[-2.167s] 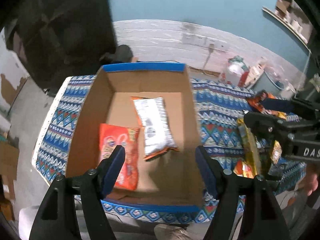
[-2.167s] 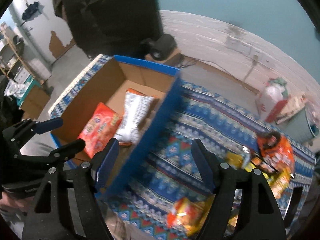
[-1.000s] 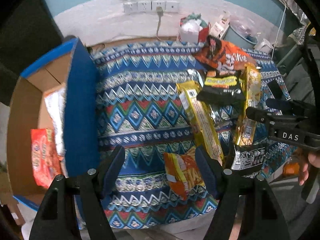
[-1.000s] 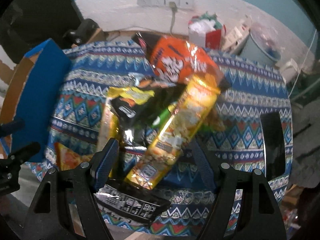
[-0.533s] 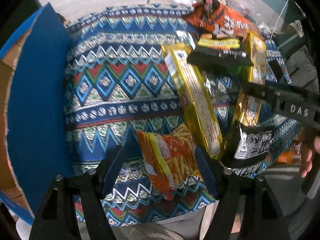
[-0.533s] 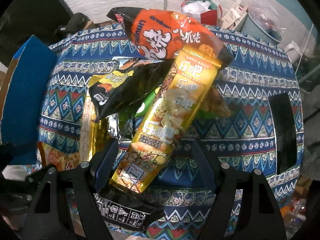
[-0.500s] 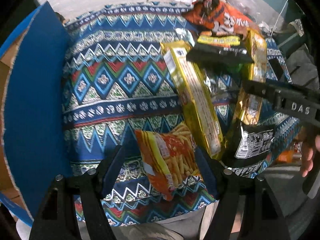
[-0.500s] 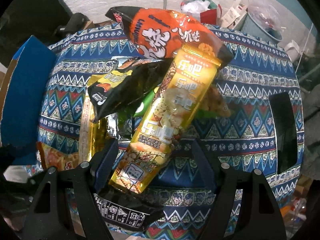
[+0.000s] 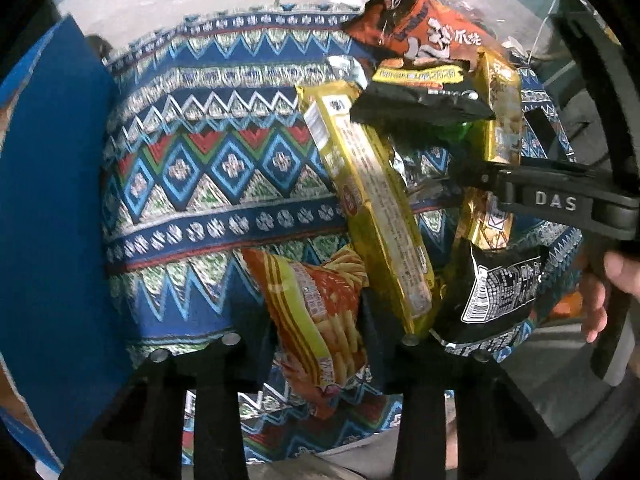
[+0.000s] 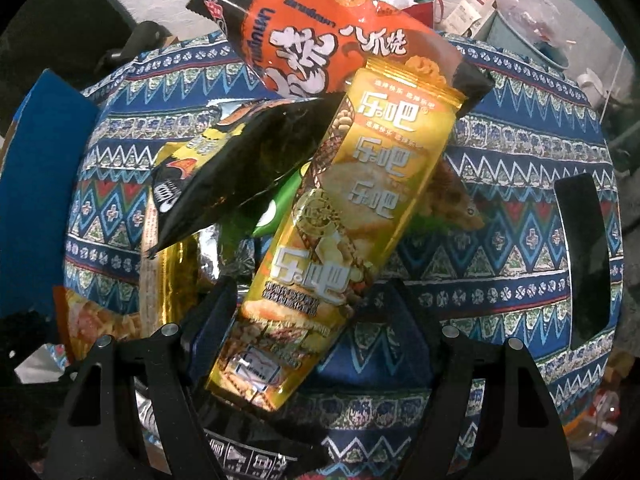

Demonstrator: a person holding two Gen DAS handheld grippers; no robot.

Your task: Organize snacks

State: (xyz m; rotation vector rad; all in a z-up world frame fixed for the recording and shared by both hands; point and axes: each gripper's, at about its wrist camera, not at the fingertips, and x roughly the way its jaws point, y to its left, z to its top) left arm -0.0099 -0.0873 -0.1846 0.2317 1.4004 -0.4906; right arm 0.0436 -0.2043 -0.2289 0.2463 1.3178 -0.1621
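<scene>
Snack packs lie heaped on a patterned cloth (image 9: 200,168). My left gripper (image 9: 318,336) points down over an orange-yellow fries bag (image 9: 316,300); its jaws are closing and the pads press the bag's two sides. My right gripper (image 10: 308,320) stands open astride the lower end of a long golden pack (image 10: 360,200), pads apart from it. One of its fingers (image 9: 520,196) crosses the left wrist view. In the pile are an orange bag (image 10: 320,40), a black bag (image 10: 232,160), a long yellow pack (image 9: 372,200) and a black barcoded pack (image 9: 500,292).
The blue outer wall of the cardboard box (image 9: 52,200) rises at the left edge of the cloth. A flat black object (image 10: 588,260) lies on the cloth at the right. A person's hand (image 9: 600,300) holds the right gripper. Clutter stands on the floor behind.
Both grippers have sunk toward the pile. The left jaws, wide half a second ago, have narrowed onto the fries bag. The right jaws stay wide.
</scene>
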